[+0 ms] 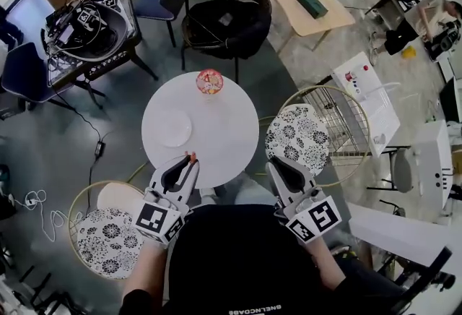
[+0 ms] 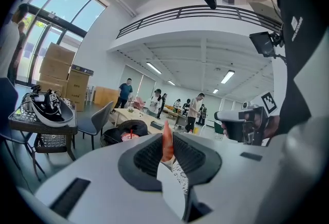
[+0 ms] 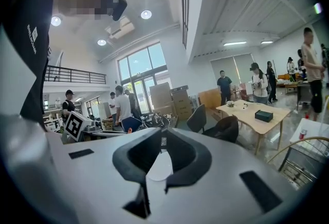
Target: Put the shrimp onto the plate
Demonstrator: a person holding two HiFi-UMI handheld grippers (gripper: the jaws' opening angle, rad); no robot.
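An orange shrimp (image 1: 192,155) is pinched at the tip of my left gripper (image 1: 190,160), at the near edge of the round white table (image 1: 224,126). In the left gripper view the shrimp (image 2: 166,141) stands upright between the dark pads, and the left gripper (image 2: 165,134) is shut on it. A white plate (image 1: 173,129) lies on the table's left side, a little beyond the left gripper. My right gripper (image 1: 273,162) hovers just off the table's right edge. Its jaws (image 3: 163,140) meet at the tips with nothing between them.
A red patterned bowl (image 1: 209,81) sits at the table's far edge. Wire chairs with patterned cushions stand at the right (image 1: 296,139) and lower left (image 1: 108,238). A black chair (image 1: 227,21) is behind the table, and a cart of gear (image 1: 90,28) stands at the far left.
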